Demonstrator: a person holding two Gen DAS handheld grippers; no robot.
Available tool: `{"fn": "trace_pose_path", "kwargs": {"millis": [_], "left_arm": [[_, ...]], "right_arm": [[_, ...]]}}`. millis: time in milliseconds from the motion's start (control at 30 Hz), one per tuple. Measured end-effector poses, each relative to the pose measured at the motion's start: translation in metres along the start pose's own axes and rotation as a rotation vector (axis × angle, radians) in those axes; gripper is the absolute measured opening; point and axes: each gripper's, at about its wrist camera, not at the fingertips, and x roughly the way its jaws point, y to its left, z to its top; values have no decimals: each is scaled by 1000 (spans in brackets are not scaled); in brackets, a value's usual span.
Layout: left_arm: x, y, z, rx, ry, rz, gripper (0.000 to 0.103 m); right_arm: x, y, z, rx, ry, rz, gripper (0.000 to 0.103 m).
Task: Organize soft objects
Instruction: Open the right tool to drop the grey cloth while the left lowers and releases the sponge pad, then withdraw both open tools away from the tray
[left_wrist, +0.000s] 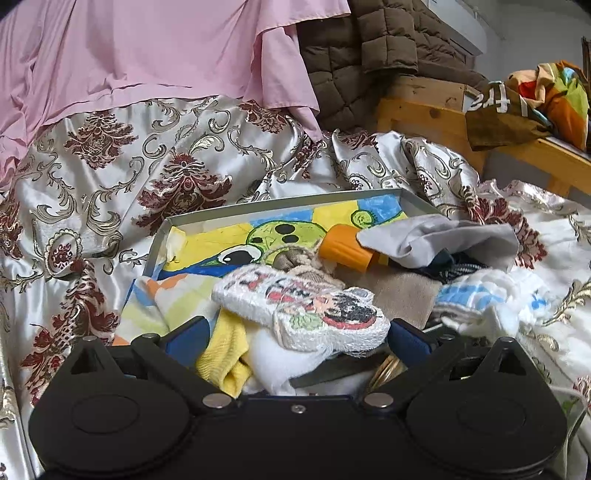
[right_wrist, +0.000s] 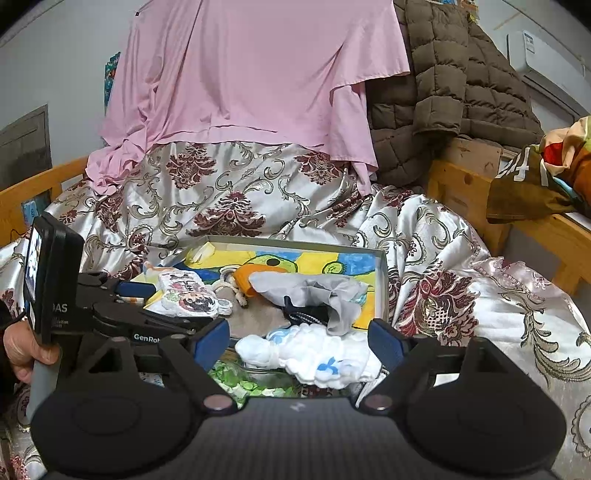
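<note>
White cloth (right_wrist: 314, 354) lies just before the tray (right_wrist: 382, 280), between your right tool (right_wrist: 299, 341), jaws apart. Patch (left_wrist: 299, 310) sits between your left tool (left_wrist: 295, 339), jaws apart, nothing clamped. Close on one piece only; avoid dragging the grey cloth (right_wrist: 325, 295) nearby.

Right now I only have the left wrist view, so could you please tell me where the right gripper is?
Observer: The right gripper is open, just short of the white-and-blue cloth.
Operator: Is anything hidden beneath that cloth?
Observer: Yes, a clear dish of green pieces sits partly under its near edge.
Operator: Thank you. Who is holding my side?
Observer: A hand grips the handle of the left gripper at the left edge of the right wrist view.
</note>
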Motion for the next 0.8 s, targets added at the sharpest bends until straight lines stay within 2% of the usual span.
{"fn": "trace_pose_path", "kwargs": {"millis": [100, 233, 333, 500, 800], "left_arm": [[-3, 1, -1, -11, 5, -8, 102], [-7, 11, -2, -97, 3, -24, 102], [-16, 9, -7, -64, -26, -5, 102], [-48, -2, -21, 19, -105, -21, 102], [-117, -11, -36, -20, -213, -46, 102]], "right_arm": [[-3, 2, -2, -4, -1, 6, 86], [-6, 3, -4, -3, -6, 11, 86], [-11, 4, -7, 11, -12, 16, 87], [-22, 10, -15, 19, -30, 18, 89], [-55, 24, -29, 77, -83, 33, 95]]}}
